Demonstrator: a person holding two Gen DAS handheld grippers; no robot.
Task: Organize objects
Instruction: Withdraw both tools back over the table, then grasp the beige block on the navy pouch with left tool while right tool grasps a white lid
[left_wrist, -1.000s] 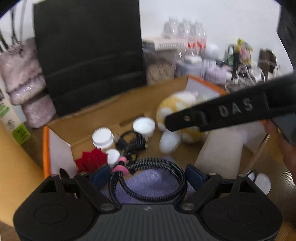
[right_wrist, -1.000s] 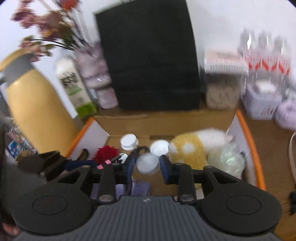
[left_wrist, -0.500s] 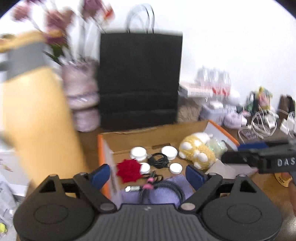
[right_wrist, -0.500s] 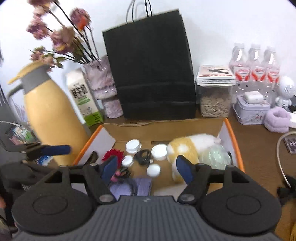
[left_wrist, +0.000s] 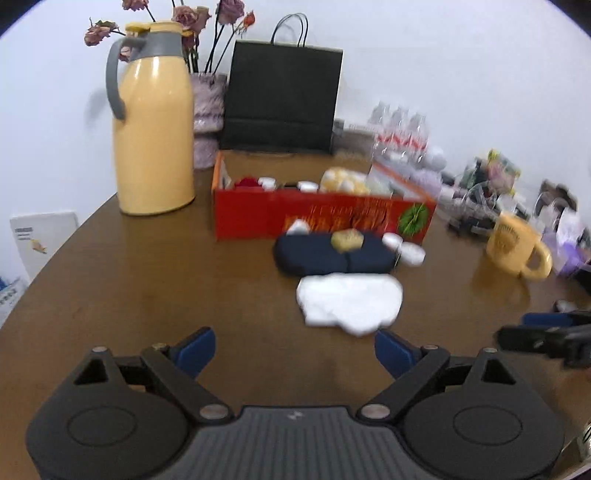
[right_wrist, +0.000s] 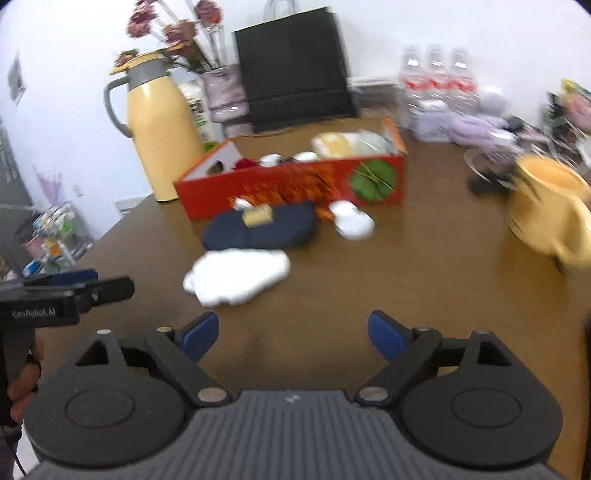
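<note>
A red cardboard box (left_wrist: 321, 218) (right_wrist: 295, 184) stands mid-table, holding a red flower, white jars and a yellow plush toy. In front of it lie a dark blue pouch (left_wrist: 332, 254) (right_wrist: 258, 229) with a small tan item on top, a white cloth (left_wrist: 349, 299) (right_wrist: 236, 275) and two white jars (left_wrist: 404, 249) (right_wrist: 352, 219). My left gripper (left_wrist: 294, 350) is open and empty over bare table, short of the cloth. My right gripper (right_wrist: 292, 336) is empty too, its jaws still opening. Each shows at the edge of the other's view (left_wrist: 532, 328) (right_wrist: 96, 282).
A yellow jug (left_wrist: 153, 122) (right_wrist: 159, 125), a vase of flowers and a black paper bag (left_wrist: 280, 99) stand behind the box. A yellow mug (left_wrist: 513, 247) (right_wrist: 550, 206) sits to the right, with water bottles and clutter along the far right wall.
Both grippers have drawn back from inside the box to the near side of the table. The right gripper let go of a white jar in the box and its jaws spread wide.
</note>
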